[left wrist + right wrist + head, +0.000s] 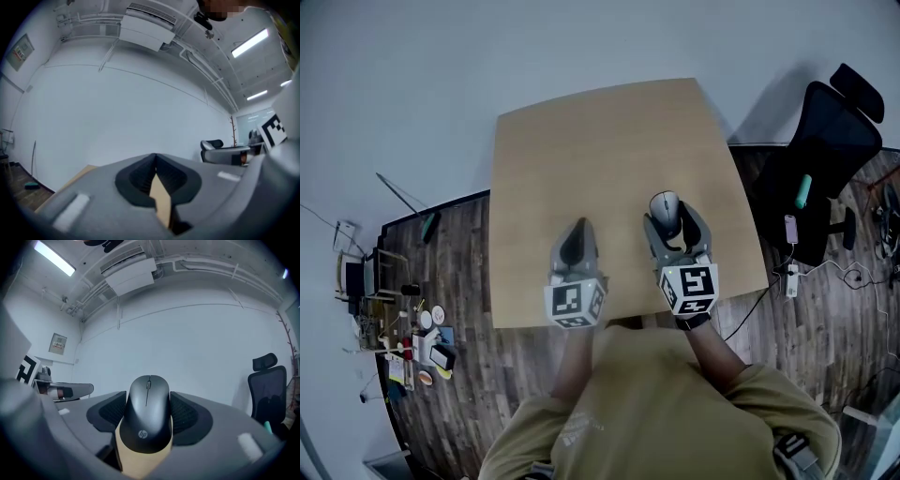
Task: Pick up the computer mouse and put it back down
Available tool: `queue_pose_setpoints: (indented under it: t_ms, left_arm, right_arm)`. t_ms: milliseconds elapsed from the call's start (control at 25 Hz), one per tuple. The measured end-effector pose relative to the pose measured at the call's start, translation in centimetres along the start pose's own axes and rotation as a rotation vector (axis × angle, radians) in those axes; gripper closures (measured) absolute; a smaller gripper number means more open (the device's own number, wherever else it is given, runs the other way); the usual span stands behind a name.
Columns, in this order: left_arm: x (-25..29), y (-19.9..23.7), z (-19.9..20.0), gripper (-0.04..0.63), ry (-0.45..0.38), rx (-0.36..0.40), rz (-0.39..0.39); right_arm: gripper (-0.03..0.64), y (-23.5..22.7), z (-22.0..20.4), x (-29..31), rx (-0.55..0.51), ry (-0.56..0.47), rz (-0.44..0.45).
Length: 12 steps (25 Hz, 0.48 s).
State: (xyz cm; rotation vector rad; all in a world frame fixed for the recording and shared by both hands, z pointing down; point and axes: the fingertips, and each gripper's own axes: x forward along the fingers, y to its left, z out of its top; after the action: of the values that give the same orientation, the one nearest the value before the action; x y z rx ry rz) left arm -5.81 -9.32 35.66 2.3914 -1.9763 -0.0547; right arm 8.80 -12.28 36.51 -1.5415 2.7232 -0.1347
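Observation:
A dark grey computer mouse (pixel 664 204) (pixel 146 413) sits clamped between the pads of my right gripper (pixel 673 217) (pixel 147 405), which is shut on its two sides. The mouse is held off the light wooden table (pixel 600 141), pointing away from me, and a strip of the tabletop (pixel 140 464) shows beneath it. My left gripper (pixel 574 231) (pixel 156 157) hovers beside it to the left, above the table's near half. Its jaw tips meet, and nothing is between them.
A black office chair (pixel 825 159) stands right of the table, with cables and a power strip (pixel 792 277) on the dark wooden floor. Small clutter (pixel 412 328) lies on the floor at the left. A white wall faces both grippers.

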Motion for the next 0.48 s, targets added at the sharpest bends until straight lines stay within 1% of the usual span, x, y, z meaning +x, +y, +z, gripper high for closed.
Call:
queue_pose_setpoints:
  t_ms: [280, 480]
  left_arm:
    - [-4.1, -3.4, 0.5, 0.597, -0.017, -0.004, 0.013]
    - [-7.6, -5.0, -0.1, 0.595, -0.049, -0.023, 0.032]
  right_arm:
    - [0.320, 1.0, 1.5, -5.6, -0.017, -0.063, 0.008]
    - [0.319, 1.7, 1.7, -8.9, -0.023, -0.078, 0.037]
